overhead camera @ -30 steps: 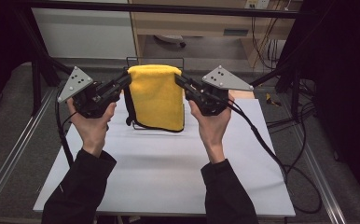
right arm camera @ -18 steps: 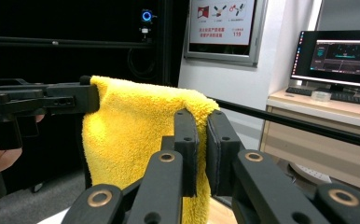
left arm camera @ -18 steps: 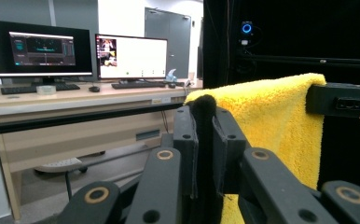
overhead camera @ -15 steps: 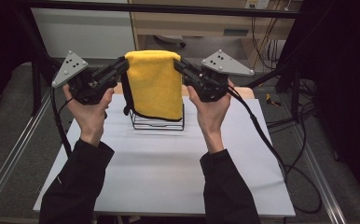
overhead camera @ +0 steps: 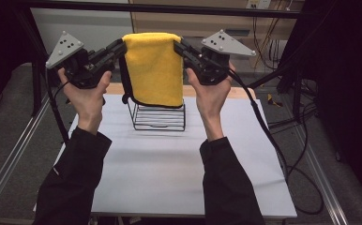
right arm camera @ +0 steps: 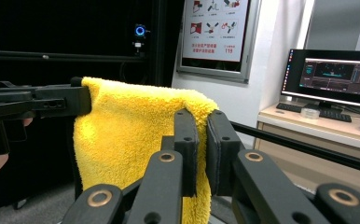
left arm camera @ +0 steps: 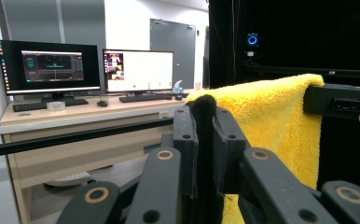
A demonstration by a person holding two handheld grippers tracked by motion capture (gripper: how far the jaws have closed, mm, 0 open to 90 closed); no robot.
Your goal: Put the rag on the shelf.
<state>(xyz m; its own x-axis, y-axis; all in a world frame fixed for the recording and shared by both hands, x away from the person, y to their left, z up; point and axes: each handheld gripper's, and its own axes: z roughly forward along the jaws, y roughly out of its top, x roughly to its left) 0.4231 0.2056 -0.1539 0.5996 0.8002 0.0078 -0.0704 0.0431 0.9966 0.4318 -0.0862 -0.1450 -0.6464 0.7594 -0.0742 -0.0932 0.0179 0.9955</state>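
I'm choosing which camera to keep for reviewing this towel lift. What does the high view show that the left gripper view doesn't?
High view: the wire rack on the white table under the hanging towel, and both forearms. Left gripper view: two lit monitors on a desk and the black hem pinched between the left gripper. Both: the yellow towel held up with the right gripper on its other corner.

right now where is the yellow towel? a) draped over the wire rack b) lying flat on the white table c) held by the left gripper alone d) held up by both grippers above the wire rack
d: the yellow towel hangs folded between the left gripper and the right gripper, each clamped on a top corner, with its lower edge just above the wire rack on the table.
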